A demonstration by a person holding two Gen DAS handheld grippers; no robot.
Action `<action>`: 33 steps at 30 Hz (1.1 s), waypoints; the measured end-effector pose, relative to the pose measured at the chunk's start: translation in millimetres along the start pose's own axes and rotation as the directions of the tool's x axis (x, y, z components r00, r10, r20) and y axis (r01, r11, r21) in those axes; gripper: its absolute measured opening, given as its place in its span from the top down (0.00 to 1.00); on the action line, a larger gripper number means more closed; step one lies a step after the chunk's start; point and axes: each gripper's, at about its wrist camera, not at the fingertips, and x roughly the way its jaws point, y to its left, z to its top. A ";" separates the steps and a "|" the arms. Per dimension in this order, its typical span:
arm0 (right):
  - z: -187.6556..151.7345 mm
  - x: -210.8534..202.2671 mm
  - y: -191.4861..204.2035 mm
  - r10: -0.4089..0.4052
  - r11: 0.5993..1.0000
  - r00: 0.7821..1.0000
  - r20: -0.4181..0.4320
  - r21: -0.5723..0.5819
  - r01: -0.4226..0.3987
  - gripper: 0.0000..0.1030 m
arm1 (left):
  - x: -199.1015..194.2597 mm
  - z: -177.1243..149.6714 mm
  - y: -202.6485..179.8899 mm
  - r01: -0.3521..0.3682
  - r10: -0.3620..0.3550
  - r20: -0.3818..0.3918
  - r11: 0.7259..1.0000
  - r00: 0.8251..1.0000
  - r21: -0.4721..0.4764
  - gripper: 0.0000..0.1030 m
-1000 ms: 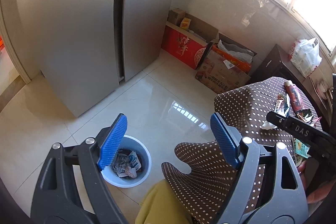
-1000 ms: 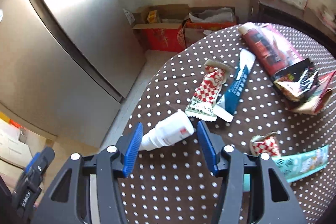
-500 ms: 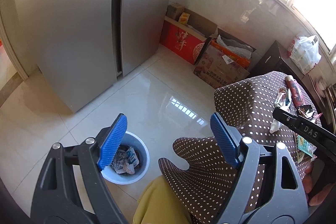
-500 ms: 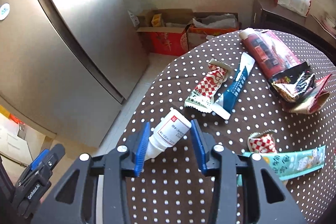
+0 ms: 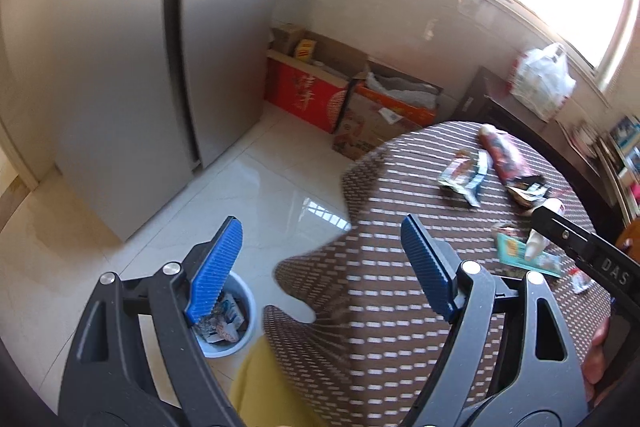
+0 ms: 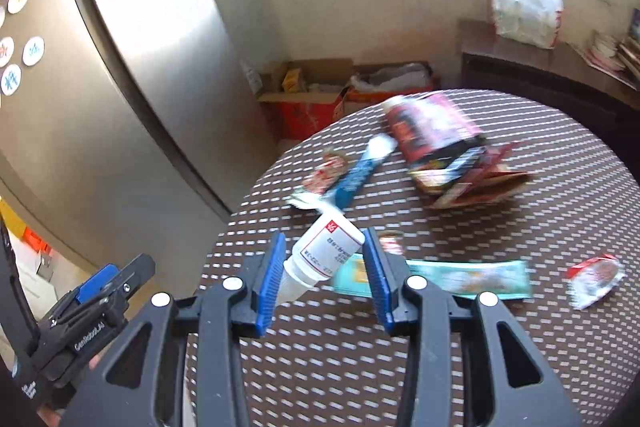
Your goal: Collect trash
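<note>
Presently clamped between the blue pads of the right tongs (image 6: 324, 269): a small white pill bottle (image 6: 320, 259), held tilted, cap end toward the lower left, raised off the polka-dot tabletop (image 6: 520, 347). Left tongs (image 5: 320, 263) gaping wide, holding nothing, poised over the tabletop edge with the pale blue trash bin (image 5: 236, 327) on the floor below, already part filled. Left scattered on the cloth: a teal wrapper (image 6: 460, 279) just beyond the bottle, a blue tube (image 6: 356, 179), a red snack bag (image 6: 432, 127), a crumpled red-and-white scrap (image 6: 596, 279).

Risks, as judged: smooth round bottle gripped askew near its shoulder, so liable to pivot or slide out during the carry to the bin; heavy motion blur suggesting a fast swing, which could fling it short of the rim; bin partly hidden behind the left pad, inviting a misjudged drop.
</note>
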 end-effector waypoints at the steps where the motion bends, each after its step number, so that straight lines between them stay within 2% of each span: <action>1: -0.9 -7.6 -10.0 -0.009 1.000 1.000 0.013 0.014 0.009 0.62 | -1.6 -1.2 -10.9 0.015 -0.015 -0.001 1.000 1.000 0.017 0.22; 6: -10.3 -45.7 -70.9 -0.081 0.993 0.994 0.073 0.097 0.074 0.62 | -7.9 -7.7 -67.3 0.090 -0.089 -0.012 0.989 0.996 0.116 0.22; 11: -23.0 -75.4 -129.3 -0.139 0.976 0.985 0.099 0.185 0.119 0.62 | -7.1 -19.9 -132.0 0.171 -0.163 -0.059 0.964 0.985 0.202 0.22; 14: -30.8 -88.4 -165.1 -0.207 0.955 0.972 0.107 0.239 0.177 0.62 | -5.1 -30.2 -168.7 0.217 -0.198 -0.097 0.940 0.975 0.264 0.21; 19: -42.0 -105.4 -212.3 -0.285 0.917 0.952 0.111 0.322 0.237 0.62 | 8.8 -48.0 -222.8 0.317 -0.261 -0.203 0.888 0.944 0.333 0.20; 23: -51.8 -119.9 -240.0 -0.362 0.880 0.925 0.114 0.369 0.299 0.62 | 20.2 -62.8 -266.1 0.405 -0.305 -0.296 0.833 0.905 0.378 0.18; 26: -57.6 -127.8 -265.6 -0.399 0.852 0.911 0.107 0.410 0.326 0.62 | 27.8 -73.2 -297.8 0.418 -0.295 -0.328 0.808 0.897 0.415 0.18; 28: -62.5 -132.2 -279.0 -0.415 0.838 0.904 0.102 0.430 0.336 0.62 | 32.2 -79.1 -316.5 0.441 -0.303 -0.351 0.784 0.886 0.437 0.17; 33: -73.6 -141.8 -304.6 -0.432 0.813 0.897 0.091 0.469 0.344 0.62 | 51.9 -90.4 -354.1 0.459 -0.279 -0.401 0.749 0.873 0.478 0.16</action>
